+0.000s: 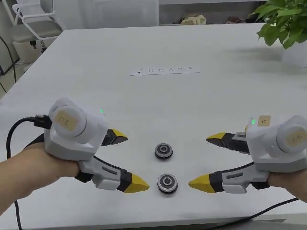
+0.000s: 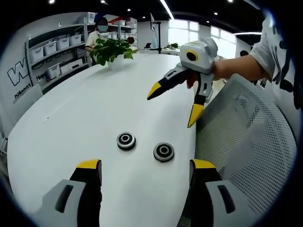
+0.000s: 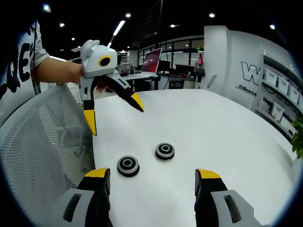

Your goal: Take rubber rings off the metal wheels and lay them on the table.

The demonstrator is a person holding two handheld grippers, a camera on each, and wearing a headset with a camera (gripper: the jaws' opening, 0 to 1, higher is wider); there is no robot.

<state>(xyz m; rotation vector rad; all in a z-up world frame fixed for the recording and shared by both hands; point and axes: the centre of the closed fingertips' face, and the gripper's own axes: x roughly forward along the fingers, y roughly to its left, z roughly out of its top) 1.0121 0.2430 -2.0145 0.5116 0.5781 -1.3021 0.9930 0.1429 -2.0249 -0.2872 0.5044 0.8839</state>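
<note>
Two metal wheels (image 1: 164, 151), rubber rings (image 1: 159, 183) apparently not yet off.
They lie side by side near the worktop's (image 1: 192, 105) front edge. The left tongs (image 1: 135, 162) and right tongs (image 1: 199, 160) flank them, both spread, probably ready to grip.

Wall sign (image 2: 19, 72): large white "W", the rest cut off; the smaller line beneath is too blurred to read. The right gripper view shows the same lettering (image 3: 250, 72).
Shirt sleeve (image 3: 19, 56): dark block letters, partial, one reading "E".
Strip (image 1: 164, 71) on bench (image 1: 216, 105): small marks, unreadable.
</note>
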